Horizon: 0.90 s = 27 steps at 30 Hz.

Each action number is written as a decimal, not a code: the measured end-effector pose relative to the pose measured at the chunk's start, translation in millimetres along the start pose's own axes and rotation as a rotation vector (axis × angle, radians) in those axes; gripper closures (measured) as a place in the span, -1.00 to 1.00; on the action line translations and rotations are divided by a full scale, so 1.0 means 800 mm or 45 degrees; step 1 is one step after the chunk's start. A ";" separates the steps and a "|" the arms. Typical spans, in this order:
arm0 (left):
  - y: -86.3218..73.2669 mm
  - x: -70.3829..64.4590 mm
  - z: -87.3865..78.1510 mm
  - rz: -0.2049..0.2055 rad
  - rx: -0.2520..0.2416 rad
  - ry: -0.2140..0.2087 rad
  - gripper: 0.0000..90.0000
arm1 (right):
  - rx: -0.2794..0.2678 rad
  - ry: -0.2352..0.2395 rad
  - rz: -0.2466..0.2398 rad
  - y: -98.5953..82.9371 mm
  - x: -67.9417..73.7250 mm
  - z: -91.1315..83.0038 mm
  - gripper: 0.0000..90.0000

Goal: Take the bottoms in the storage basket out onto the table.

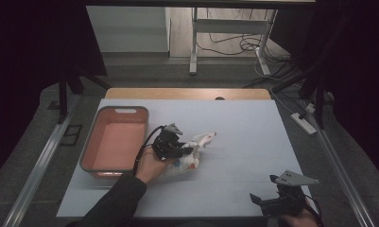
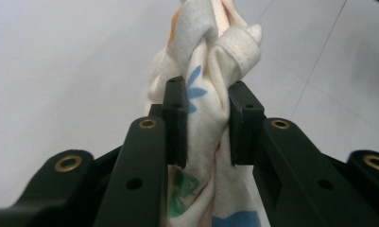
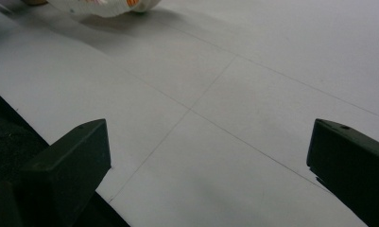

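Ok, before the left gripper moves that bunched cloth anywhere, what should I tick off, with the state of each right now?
1. Left gripper clamped on the printed cloth: ok, fabric is pinched between both jaws.
2. Whole cloth gathered: not ok, one end trails on the table.
3. Pink bin free to receive it: ok, looks empty.
4. Bin beside the held cloth: ok, just to its left.
5. Right gripper out of the way: ok, open, at the near right table edge.
6. Grip firm enough for a lift: cannot tell.

Your left hand-held gripper (image 2: 203, 125) pinching printed cloth (image 2: 206, 94)

Both jaws press the bunched cream fabric, which rises toward 12 o'clock above the pale tabletop (image 2: 59, 71).
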<state>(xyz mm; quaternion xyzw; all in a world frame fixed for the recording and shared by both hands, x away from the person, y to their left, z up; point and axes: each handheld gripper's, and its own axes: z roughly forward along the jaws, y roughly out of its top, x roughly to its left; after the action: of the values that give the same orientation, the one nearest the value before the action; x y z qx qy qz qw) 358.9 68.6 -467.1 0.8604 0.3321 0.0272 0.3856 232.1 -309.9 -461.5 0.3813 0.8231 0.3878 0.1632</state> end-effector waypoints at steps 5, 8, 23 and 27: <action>-0.004 -0.002 0.013 0.002 0.035 -0.003 0.59 | 0.002 0.002 -0.002 0.000 0.000 0.000 -0.98; -0.006 -0.001 0.020 0.001 0.053 -0.013 0.58 | 0.001 0.003 -0.004 0.000 0.000 0.000 -0.98; -0.022 0.006 0.054 0.004 0.156 -0.005 0.54 | -0.001 0.005 -0.005 0.000 0.000 0.000 -0.98; -0.025 0.005 0.060 0.024 0.166 -0.007 0.52 | 0.000 0.005 -0.006 0.000 0.000 0.000 -0.98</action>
<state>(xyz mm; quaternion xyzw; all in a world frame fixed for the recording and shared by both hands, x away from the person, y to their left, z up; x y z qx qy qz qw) 365.3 49.5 -515.0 0.8867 0.3242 0.0068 0.3294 231.9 -309.7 -461.5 0.3786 0.8244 0.3882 0.1624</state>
